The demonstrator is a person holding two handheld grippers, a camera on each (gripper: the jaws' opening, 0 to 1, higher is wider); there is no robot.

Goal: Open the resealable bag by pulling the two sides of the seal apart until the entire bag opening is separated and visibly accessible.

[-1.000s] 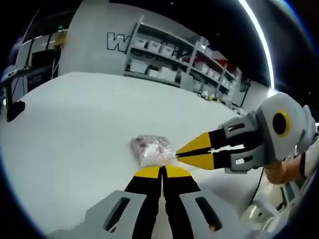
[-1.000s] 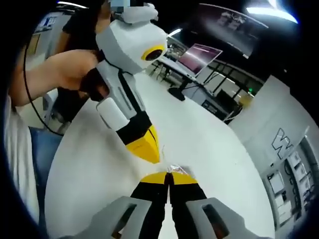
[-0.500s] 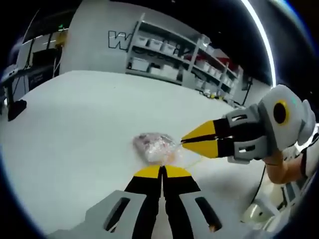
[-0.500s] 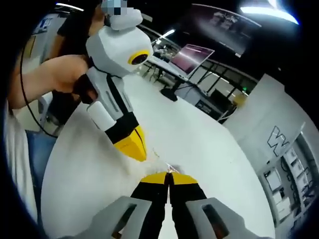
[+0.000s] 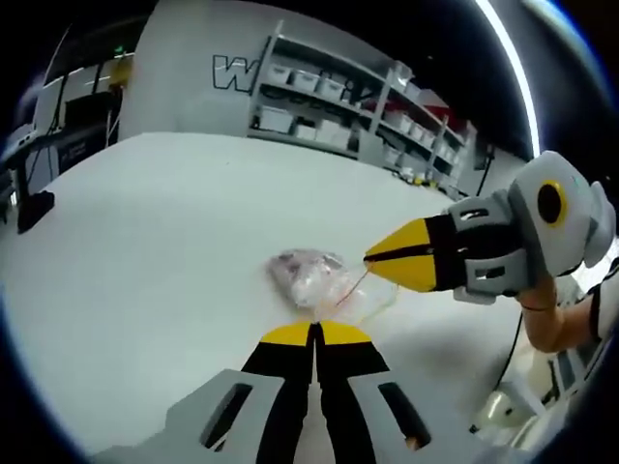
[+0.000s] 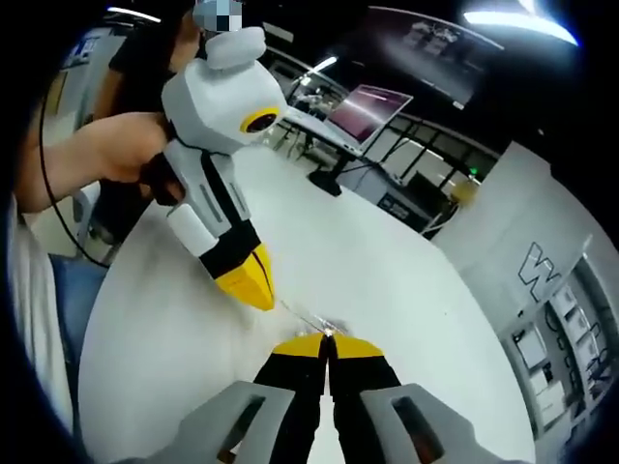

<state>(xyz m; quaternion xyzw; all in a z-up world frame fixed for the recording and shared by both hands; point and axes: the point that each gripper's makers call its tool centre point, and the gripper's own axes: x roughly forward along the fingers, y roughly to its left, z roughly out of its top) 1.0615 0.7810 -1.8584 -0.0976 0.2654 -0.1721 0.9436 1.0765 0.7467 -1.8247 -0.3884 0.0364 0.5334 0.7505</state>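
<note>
A clear resealable bag [image 5: 311, 278] with pinkish contents lies on the white table [image 5: 145, 222]. My left gripper [image 5: 314, 331] is shut on the bag's near lip. Coming in from the right, my right gripper [image 5: 370, 259] is shut on the opposite lip, and thin film stretches between the two tips. In the right gripper view, my right gripper [image 6: 327, 338] pinches the bag's film [image 6: 306, 317]. My left gripper [image 6: 268, 302] holds the other side, a short gap away. The bag's body is hidden there behind the jaws.
Shelves with white bins [image 5: 338, 92] stand past the table's far edge. A dark object [image 5: 29, 208] sits at the table's left edge. A person's hand [image 6: 106, 155] holds the left gripper; a lit screen [image 6: 372, 104] stands on a far desk.
The two grippers have drawn apart, the right one lifting up and away. The bag's mouth has stretched wider between them.
</note>
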